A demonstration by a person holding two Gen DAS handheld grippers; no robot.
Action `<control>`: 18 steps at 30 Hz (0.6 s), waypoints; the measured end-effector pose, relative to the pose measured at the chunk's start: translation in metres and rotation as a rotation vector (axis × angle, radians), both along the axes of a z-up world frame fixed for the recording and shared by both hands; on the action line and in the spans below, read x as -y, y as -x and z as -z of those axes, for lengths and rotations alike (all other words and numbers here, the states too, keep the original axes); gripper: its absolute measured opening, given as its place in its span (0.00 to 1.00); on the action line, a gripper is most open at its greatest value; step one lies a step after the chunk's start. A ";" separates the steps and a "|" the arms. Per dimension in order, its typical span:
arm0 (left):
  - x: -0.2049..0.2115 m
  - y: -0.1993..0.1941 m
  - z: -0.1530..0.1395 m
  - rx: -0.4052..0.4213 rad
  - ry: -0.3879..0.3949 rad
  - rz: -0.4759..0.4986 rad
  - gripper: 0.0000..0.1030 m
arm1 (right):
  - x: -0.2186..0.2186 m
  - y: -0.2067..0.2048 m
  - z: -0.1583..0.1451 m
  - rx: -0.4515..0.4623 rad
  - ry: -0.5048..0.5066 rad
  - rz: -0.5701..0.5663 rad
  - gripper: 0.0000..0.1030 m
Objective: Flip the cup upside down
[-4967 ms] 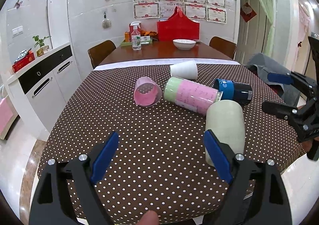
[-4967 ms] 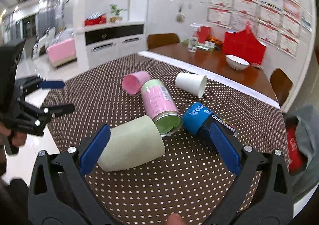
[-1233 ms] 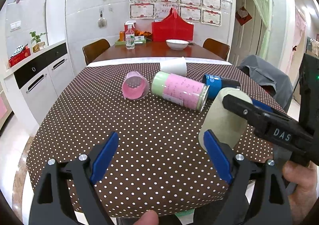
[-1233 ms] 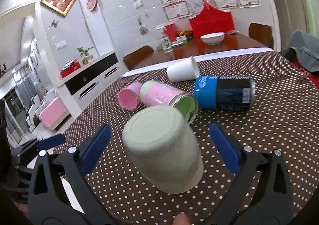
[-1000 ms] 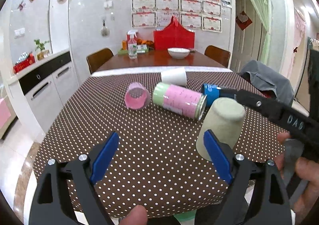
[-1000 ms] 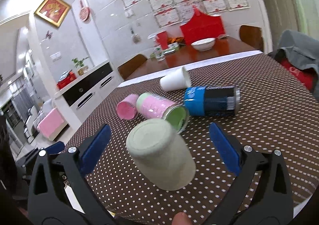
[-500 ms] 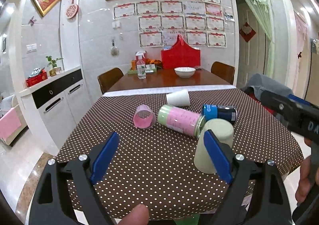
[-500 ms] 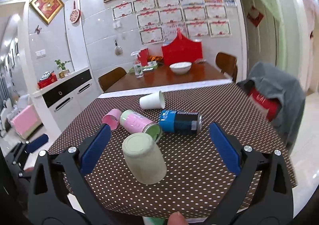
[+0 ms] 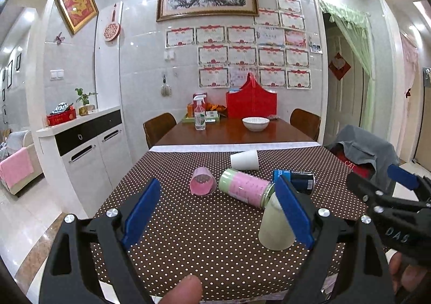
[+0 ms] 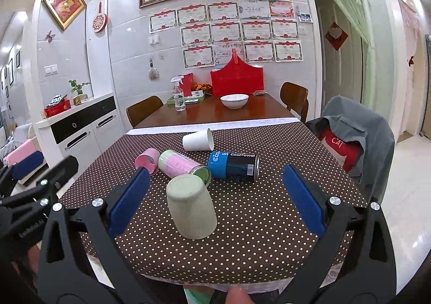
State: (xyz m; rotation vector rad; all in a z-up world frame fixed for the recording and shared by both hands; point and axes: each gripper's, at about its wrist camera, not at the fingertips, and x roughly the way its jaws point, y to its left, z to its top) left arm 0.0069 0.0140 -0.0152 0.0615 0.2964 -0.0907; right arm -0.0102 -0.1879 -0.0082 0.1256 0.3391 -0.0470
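Left view: our left tongs hang released above the near edge of the surface; the cup stands rim-down beyond the right pad, untouched.

Right view: our right tongs gape wide, the cup free between them, base up, so the flip looks done.

Matt green cup, polka-dot cloth tablecloth

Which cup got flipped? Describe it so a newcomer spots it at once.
On the dotted tablecloth, look at the near end, in front of the cluster of cans. The pale green cup stands there mouth down; every other cup and can lies on its side.
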 end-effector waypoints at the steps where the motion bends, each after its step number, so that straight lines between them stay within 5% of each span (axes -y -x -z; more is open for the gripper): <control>1: 0.001 0.003 -0.002 0.008 -0.001 0.004 0.83 | -0.001 0.001 0.000 0.001 0.003 0.004 0.94; 18: 0.003 0.016 -0.005 0.035 0.007 0.004 0.83 | -0.002 0.008 -0.005 0.017 0.009 0.011 0.94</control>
